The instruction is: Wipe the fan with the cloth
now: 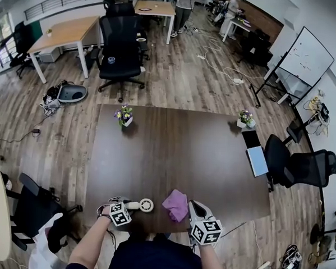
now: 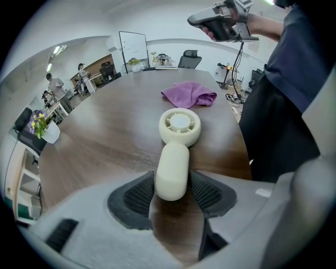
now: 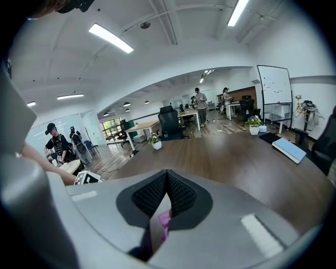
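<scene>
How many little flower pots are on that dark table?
2. One flower pot stands near the table's far left corner, the other near its far right corner. None looks hidden.

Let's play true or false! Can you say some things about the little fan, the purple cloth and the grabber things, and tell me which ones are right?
1. The fan lies on the table. True.
2. The cloth is draped over the fan. False: it lies on the table beside the fan, not touching it.
3. The fan's handle sits between the jaws of the left gripper. True.
4. The right gripper is carrying the cloth. False: its jaws are shut on nothing and it is held up above the table.
5. Only one flower pot stands on the table. False: there are two flower pots, near the far corners.
</scene>
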Demonstrator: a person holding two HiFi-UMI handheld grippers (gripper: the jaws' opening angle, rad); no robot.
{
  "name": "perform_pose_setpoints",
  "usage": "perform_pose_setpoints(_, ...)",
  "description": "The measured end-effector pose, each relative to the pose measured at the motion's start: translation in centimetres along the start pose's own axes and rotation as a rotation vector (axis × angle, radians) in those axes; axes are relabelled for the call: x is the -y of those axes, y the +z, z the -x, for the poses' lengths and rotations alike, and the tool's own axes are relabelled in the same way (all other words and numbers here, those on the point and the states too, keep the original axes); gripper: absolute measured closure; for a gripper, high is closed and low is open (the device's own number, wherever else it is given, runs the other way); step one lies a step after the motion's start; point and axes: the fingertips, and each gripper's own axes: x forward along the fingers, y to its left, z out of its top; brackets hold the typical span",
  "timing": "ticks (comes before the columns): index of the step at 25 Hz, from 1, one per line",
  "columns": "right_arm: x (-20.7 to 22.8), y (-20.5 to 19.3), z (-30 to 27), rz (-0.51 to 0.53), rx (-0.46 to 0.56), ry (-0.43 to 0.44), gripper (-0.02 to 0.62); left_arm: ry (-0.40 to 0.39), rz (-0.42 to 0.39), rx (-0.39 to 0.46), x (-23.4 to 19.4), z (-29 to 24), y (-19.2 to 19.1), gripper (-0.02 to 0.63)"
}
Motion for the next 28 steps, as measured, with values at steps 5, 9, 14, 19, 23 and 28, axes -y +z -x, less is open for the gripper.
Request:
perform_pose_setpoints(5, 0.1, -0.7, -0.4, -0.009, -0.020, -0.003, 0.583, -0.026, 0.041, 0.031, 0.4, -0.2, -0.2, 0.370)
perform_pose_setpoints(9, 1.1, -2.8, -1.7, -0.039, -0.093, -0.017, 0.583, -0.027, 0.073, 0.077, 0.3, -0.2, -0.2, 0.397)
perform_pose_setpoints(14, 2.6, -6.0, -3.2, -0.009, -0.193, -0.050, 0.581, -0.022, 0.095, 0.105, 0.3, -0.2, -0.4, 0.399)
perform_pose_setpoints(19, 2.7, -10.3, -5.3, 0.038, -0.319, -0.024, 0.492, -0.030, 0.093, 0.107, 0.4, -0.3, -0.5, 0.399)
perform_pose_setpoints(23, 3.2, -14.2, -7.4, 0.102, -0.452, -0.028, 0.399, -0.024, 0.101, 0.120, 0.4, -0.3, -0.5, 0.399)
perform_pose_setpoints(28, 4.0, -16.7, -9.9, 0.183, -0.564, -0.061, 0.389, -0.019, 0.107, 0.147, 0.4, -0.1, -0.6, 0.399)
